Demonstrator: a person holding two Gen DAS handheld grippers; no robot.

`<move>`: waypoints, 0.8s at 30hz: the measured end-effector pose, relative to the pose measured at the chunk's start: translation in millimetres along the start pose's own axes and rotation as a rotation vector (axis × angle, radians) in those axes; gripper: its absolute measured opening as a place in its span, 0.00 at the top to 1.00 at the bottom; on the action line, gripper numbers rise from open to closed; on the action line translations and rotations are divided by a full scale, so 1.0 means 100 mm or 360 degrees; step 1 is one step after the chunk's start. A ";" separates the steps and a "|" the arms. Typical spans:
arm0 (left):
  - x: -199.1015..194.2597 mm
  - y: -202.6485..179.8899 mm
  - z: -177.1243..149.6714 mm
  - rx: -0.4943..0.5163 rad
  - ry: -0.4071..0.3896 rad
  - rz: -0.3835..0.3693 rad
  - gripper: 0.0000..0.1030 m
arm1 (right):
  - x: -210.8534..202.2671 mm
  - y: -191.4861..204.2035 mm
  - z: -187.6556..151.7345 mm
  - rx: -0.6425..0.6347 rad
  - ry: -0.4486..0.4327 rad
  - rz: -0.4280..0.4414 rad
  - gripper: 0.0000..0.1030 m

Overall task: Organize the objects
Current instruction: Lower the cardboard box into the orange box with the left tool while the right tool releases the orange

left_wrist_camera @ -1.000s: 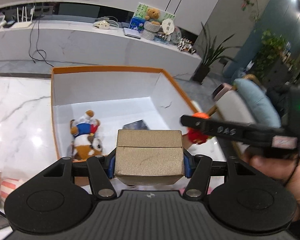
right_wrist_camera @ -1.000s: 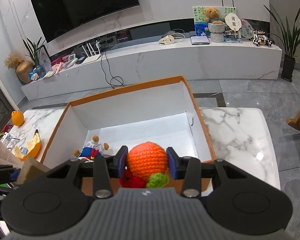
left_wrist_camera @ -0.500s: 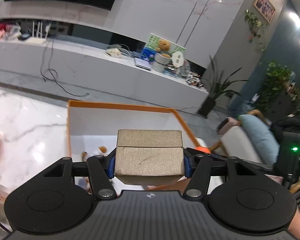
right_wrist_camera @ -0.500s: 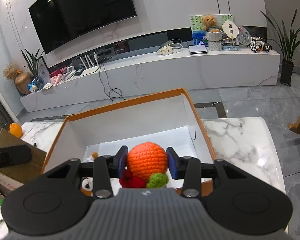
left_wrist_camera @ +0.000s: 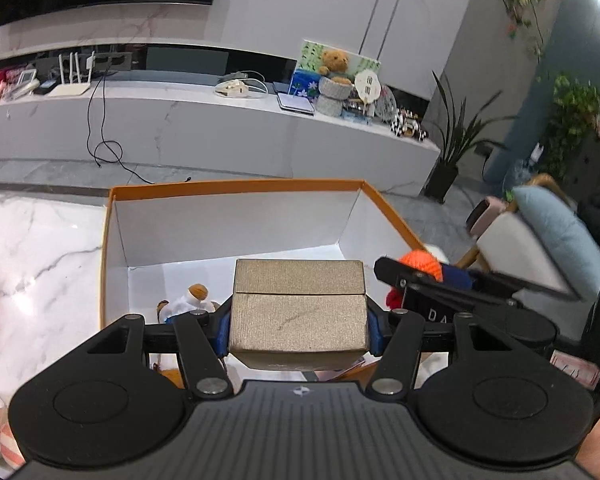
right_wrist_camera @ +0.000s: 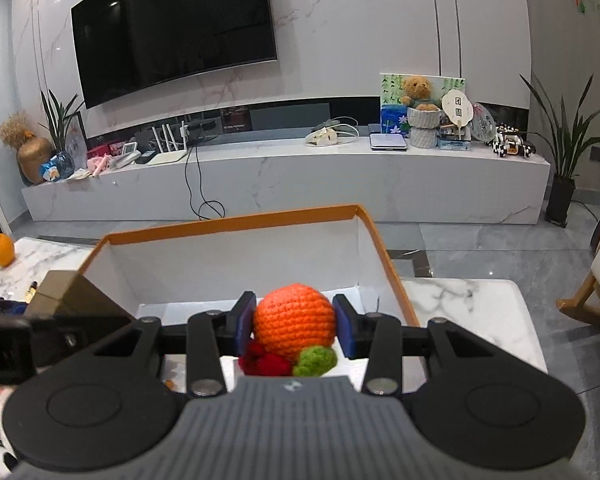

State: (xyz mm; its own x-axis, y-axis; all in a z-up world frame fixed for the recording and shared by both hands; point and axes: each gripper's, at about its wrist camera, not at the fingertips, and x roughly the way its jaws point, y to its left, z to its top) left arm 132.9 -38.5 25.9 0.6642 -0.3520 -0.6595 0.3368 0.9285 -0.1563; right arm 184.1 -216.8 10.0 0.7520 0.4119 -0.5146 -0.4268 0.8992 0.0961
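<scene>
your left gripper [left_wrist_camera: 299, 322] is clamped on the tan cardboard box [left_wrist_camera: 299, 312], its blue pads pressed against both sides, holding it above the near edge of the orange-rimmed storage box [left_wrist_camera: 236, 186]. your right gripper [right_wrist_camera: 295, 330] is closed tight on the orange crocheted ball [right_wrist_camera: 295, 328] — red and green knitted bits hang beneath it — and it too sits over the near part of that white-lined container, just to the right of the cardboard box. inside the container, a small plush toy [left_wrist_camera: 188, 304] lies near the left wall, partly hidden behind your left gripper. the container rests on the white marble desk [left_wrist_camera: 40, 248], and a small orange fruit-shaped object [right_wrist_camera: 1, 249] sits at the desk's far left — well apart from everything else.
</scene>
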 end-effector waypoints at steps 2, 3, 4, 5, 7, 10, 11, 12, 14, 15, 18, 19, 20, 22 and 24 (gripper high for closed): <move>0.04 -0.05 -0.03 0.0038 0.0010 0.0026 0.34 | 0.04 -0.03 -0.02 -0.0003 0.0007 -0.0009 0.58; 0.06 -0.06 -0.04 0.0053 0.0020 0.0034 0.34 | 0.05 -0.04 -0.03 -0.0004 0.0012 -0.0013 0.58; 0.08 -0.07 -0.06 0.0064 0.0028 0.0041 0.34 | 0.07 -0.04 -0.04 -0.0006 0.0018 -0.0015 0.58; 0.10 -0.08 -0.07 0.0072 0.0032 0.0052 0.34 | 0.09 -0.04 -0.05 -0.0009 0.0026 -0.0017 0.58; 0.13 -0.10 -0.09 0.0090 0.0045 0.0073 0.34 | 0.12 -0.05 -0.07 -0.0023 0.0037 -0.0021 0.58; 0.17 -0.11 -0.10 0.0097 0.0064 0.0086 0.34 | 0.15 -0.03 -0.10 -0.0052 0.0052 -0.0026 0.58; 0.18 -0.11 -0.11 0.0101 0.0071 0.0093 0.34 | 0.16 -0.03 -0.11 -0.0058 0.0058 -0.0027 0.58; 0.20 -0.11 -0.11 0.0110 0.0081 0.0105 0.34 | 0.17 -0.02 -0.12 -0.0062 0.0065 -0.0028 0.58; 0.24 -0.12 -0.12 0.0123 0.0096 0.0129 0.34 | 0.19 -0.02 -0.14 -0.0068 0.0082 -0.0033 0.58; 0.25 -0.12 -0.13 0.0125 0.0106 0.0134 0.34 | 0.20 -0.02 -0.15 -0.0069 0.0092 -0.0037 0.58; 0.29 -0.12 -0.14 0.0130 0.0125 0.0144 0.34 | 0.24 -0.03 -0.18 -0.0074 0.0118 -0.0039 0.58; 0.30 -0.12 -0.14 0.0135 0.0131 0.0149 0.34 | 0.25 -0.03 -0.19 -0.0078 0.0126 -0.0045 0.58; 0.31 -0.13 -0.15 0.0142 0.0137 0.0160 0.34 | 0.25 -0.03 -0.19 -0.0085 0.0129 -0.0049 0.58; 0.33 -0.14 -0.16 0.0173 0.0146 0.0188 0.34 | 0.26 -0.02 -0.21 -0.0111 0.0127 -0.0059 0.58; 0.35 -0.15 -0.16 0.0188 0.0154 0.0207 0.34 | 0.27 0.00 -0.22 -0.0131 0.0129 -0.0065 0.58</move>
State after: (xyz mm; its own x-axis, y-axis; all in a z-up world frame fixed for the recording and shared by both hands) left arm 140.0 -62.8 -6.6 0.6417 -0.2119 -0.7371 0.3324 0.9429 0.0183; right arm 193.6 -209.4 -22.4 0.7281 0.3587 -0.5841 -0.4388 0.8986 0.0048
